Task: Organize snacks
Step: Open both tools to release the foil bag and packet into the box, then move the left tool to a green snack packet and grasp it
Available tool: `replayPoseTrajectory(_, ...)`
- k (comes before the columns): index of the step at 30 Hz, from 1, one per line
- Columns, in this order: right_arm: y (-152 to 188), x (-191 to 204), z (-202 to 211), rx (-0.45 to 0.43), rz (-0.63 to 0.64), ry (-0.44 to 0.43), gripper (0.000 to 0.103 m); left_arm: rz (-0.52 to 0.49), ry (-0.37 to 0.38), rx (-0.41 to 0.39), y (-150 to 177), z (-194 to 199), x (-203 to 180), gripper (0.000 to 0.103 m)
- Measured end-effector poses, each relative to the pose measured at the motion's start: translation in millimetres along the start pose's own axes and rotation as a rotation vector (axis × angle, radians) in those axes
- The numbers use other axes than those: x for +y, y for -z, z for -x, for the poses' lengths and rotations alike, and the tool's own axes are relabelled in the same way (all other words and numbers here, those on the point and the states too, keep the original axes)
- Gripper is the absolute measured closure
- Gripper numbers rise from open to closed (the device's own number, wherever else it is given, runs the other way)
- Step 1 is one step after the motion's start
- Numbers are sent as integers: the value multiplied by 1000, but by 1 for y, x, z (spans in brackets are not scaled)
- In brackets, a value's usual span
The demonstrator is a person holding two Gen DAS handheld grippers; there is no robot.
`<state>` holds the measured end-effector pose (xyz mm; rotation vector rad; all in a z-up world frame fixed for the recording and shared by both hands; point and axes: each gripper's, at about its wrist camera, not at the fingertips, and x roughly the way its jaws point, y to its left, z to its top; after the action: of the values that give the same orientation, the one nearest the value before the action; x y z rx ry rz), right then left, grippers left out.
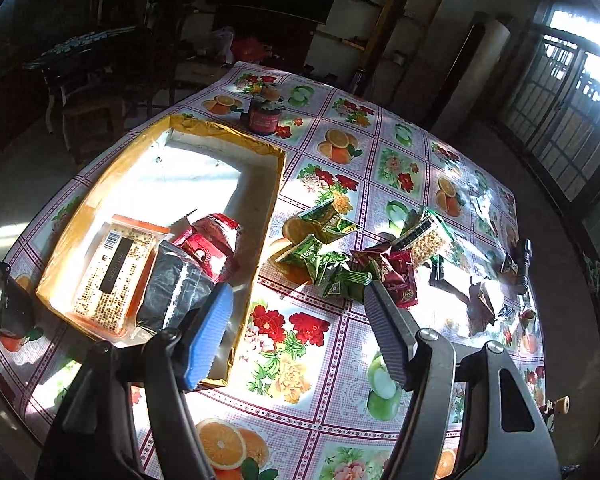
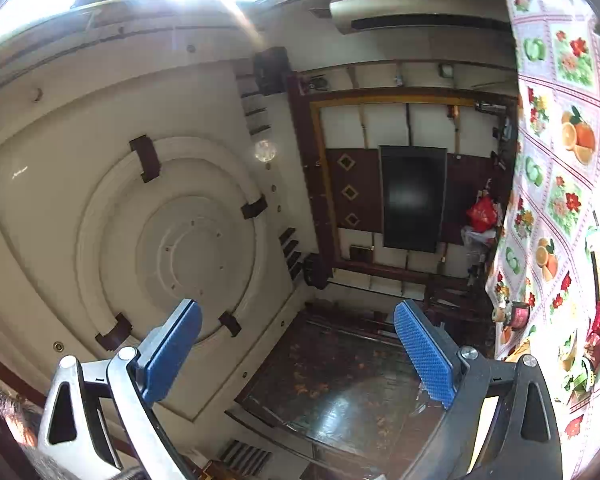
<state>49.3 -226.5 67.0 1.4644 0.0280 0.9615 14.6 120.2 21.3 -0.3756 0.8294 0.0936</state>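
Observation:
In the left wrist view a gold-edged cardboard box (image 1: 260, 152) lies on the table. It holds an orange cracker pack (image 1: 116, 276), a dark silver pack (image 1: 172, 288) and a red pack (image 1: 212, 240). A pile of green snack packets (image 1: 324, 236), red packets (image 1: 396, 272) and a clear peanut pack (image 1: 428, 240) lies right of the box. My left gripper (image 1: 300, 320) is open and empty, above the table between box and pile. My right gripper (image 2: 296, 344) is open and empty, turned away toward the ceiling and wall; the table shows only at its right edge.
The table has a fruit-and-flower cloth (image 1: 308, 360). A red jar (image 1: 265, 116) stands behind the box. A black flashlight (image 1: 524, 264) and small loose packets (image 1: 480, 304) lie at the right. A dark object (image 1: 4, 300) sits at the left edge.

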Motion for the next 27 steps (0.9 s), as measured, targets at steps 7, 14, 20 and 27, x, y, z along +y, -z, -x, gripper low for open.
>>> replayPoseTrajectory(7, -12, 79, 34, 100, 551, 95, 4, -90, -22, 32, 11, -7, -17, 34)
replayPoseTrajectory(14, -11, 24, 61, 153, 689, 607, 4, -145, -39, 112, 24, -35, -27, 34)
replayPoseTrajectory(20, -7, -31, 50, 269, 775, 1065, 4, -174, -38, 165, 30, -55, -33, 34)
replayPoseTrajectory(27, -3, -63, 43, 405, 718, 1112, 4, -203, -74, 206, 7, -98, -37, 34)
